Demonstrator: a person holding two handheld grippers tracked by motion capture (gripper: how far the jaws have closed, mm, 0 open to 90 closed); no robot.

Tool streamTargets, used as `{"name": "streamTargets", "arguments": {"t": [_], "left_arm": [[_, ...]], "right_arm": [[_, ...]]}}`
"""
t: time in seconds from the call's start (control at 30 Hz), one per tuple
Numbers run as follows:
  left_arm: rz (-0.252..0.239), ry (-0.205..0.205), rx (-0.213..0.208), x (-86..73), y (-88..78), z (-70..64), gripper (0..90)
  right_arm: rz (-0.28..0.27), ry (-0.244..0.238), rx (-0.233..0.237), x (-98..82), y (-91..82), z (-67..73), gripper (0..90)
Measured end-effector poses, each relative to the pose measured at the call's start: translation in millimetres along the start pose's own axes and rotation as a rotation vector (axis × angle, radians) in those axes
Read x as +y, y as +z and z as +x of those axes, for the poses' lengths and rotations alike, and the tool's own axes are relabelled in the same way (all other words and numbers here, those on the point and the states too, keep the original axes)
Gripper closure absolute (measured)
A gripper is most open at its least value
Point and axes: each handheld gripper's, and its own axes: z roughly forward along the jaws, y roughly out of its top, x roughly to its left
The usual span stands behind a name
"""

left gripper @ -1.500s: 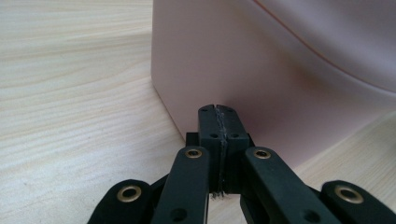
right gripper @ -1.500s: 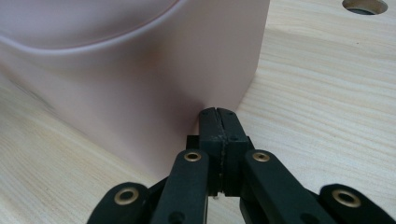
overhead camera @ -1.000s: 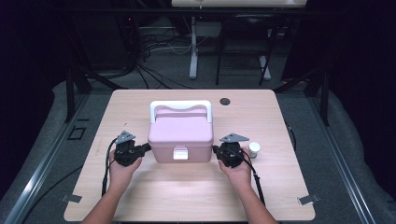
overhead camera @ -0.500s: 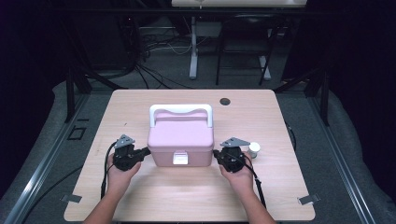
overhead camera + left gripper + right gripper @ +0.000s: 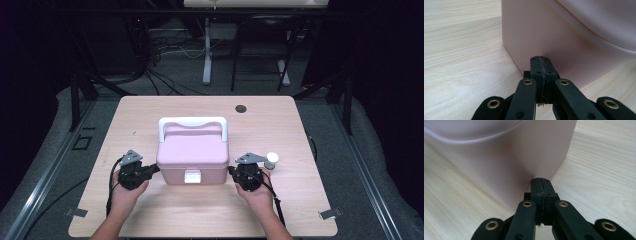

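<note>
A pink lidded box [image 5: 192, 150] with a white handle [image 5: 192, 121] and a white front latch [image 5: 192, 176] stands in the middle of the wooden table [image 5: 145, 112]. My left gripper [image 5: 156, 169] is shut, and its tips rest against the box's left wall near the front corner. In the left gripper view the closed tips [image 5: 541, 60] meet the pink wall [image 5: 564, 32] low down. My right gripper [image 5: 231, 170] is shut too, with its tips against the right wall. In the right gripper view the tips [image 5: 541, 181] sit at the pink wall [image 5: 506, 157] near its corner.
A small white cylinder [image 5: 271, 160] stands on the table just behind my right gripper. A dark round hole [image 5: 241, 108] sits near the table's far edge. Cables and stand legs lie on the floor beyond the table.
The pink box and both grippers have shifted a little toward the near edge of the table. Both grippers stay shut against its sides.
</note>
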Motion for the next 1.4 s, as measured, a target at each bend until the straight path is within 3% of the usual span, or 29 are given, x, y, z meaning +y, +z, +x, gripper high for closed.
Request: {"name": "streamTargets", "arguments": {"t": [0.23, 1.4], "left_arm": [[0.002, -0.010, -0.007, -4.2, -4.6, -2.9, 90.0], [0.029, 0.026, -0.031, -20.9, -26.0, -23.4, 90.0]], "right_arm": [[0.018, -0.010, 0.010, -5.8, -4.3, 4.1, 90.0], [0.061, -0.035, 0.043, -23.6, -31.3, 19.1, 90.0]]}}
